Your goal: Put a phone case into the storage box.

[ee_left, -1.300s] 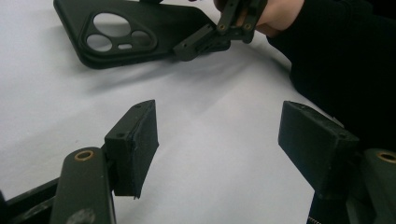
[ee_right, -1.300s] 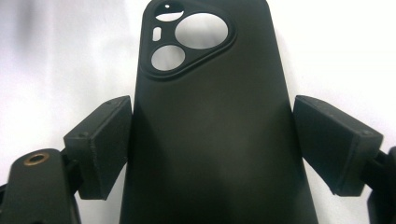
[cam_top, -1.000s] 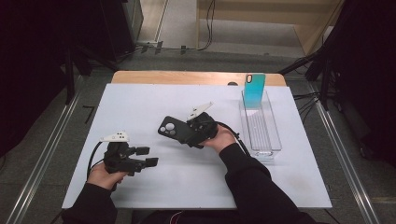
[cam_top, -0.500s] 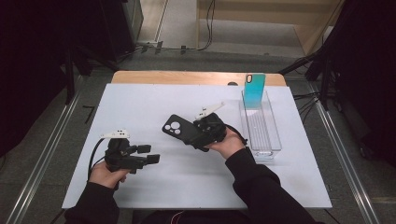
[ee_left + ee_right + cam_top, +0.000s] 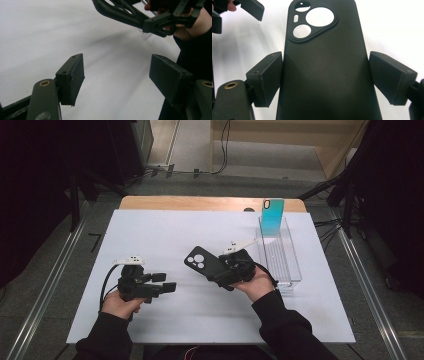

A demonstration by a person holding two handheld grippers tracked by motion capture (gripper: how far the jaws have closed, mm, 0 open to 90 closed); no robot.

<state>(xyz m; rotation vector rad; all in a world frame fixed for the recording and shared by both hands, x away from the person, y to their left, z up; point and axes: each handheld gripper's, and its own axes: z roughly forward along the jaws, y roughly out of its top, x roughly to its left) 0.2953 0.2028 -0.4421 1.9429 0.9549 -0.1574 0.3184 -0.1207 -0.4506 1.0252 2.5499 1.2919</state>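
Observation:
A black phone case (image 5: 200,261) with round camera cut-outs hangs a little above the white table mat (image 5: 165,230), right of centre. My right gripper (image 5: 220,270) is shut on its lower half. In the right gripper view the case (image 5: 324,37) lies flat between the two pads of that gripper (image 5: 324,77), camera cut-outs pointing away. My left gripper (image 5: 162,282) is held low at the front left and stands open, pointing right. In the left gripper view its jaws (image 5: 117,75) are wide apart over bare mat, with the held case (image 5: 117,11) farther off.
A clear oblong tray (image 5: 287,265) lies along the mat's right side, just right of my right hand. A teal phone case (image 5: 272,217) stands upright at its far end. A wooden strip (image 5: 200,202) runs along the mat's back edge.
My right hand has carried the black case to the right, closer to the clear tray. The left hand has stayed where it was.

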